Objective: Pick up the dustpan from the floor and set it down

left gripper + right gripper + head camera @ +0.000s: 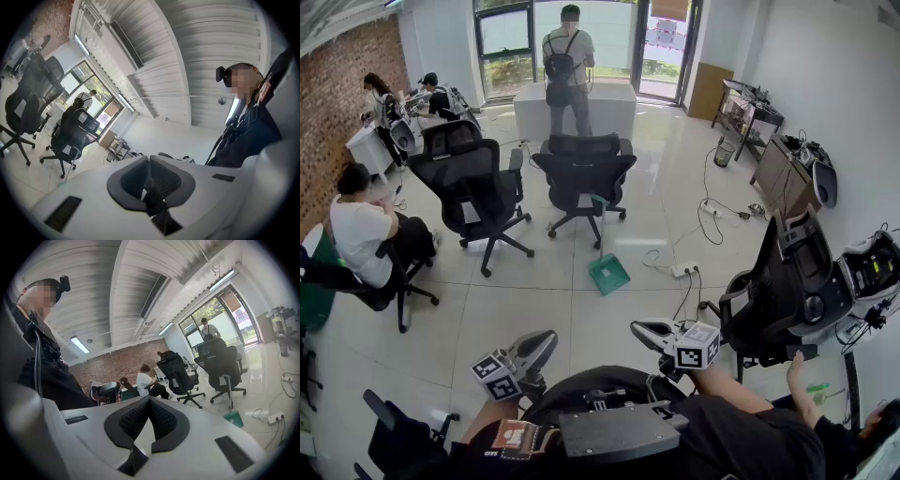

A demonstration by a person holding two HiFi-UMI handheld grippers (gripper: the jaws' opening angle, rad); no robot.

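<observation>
The dustpan (608,274) sits on the floor (534,291) just in front of the middle office chair (583,173), on your side of it, with its green pan flat on the tiles. Its thin handle (599,230) stands up from the pan and leans slightly back toward the chair's seat. So the long axis is close to upright, not lying along the floor.

Both of your grippers are well short of the chair, low and close to your body, with open floor between them and the pan. The left gripper (548,337) has its jaws together with nothing between them. The right gripper (637,328) is likewise closed and empty.

Seen from the chair, the pan lies roughly between your two hands but a little toward your right one, so the right gripper looks the nearer. In the right gripper view the pan shows low and to the right of the jaws, so that gripper is not yet aimed at it. You would likely need to step toward the chair, spread the jaws, and take the handle from the side.
</observation>
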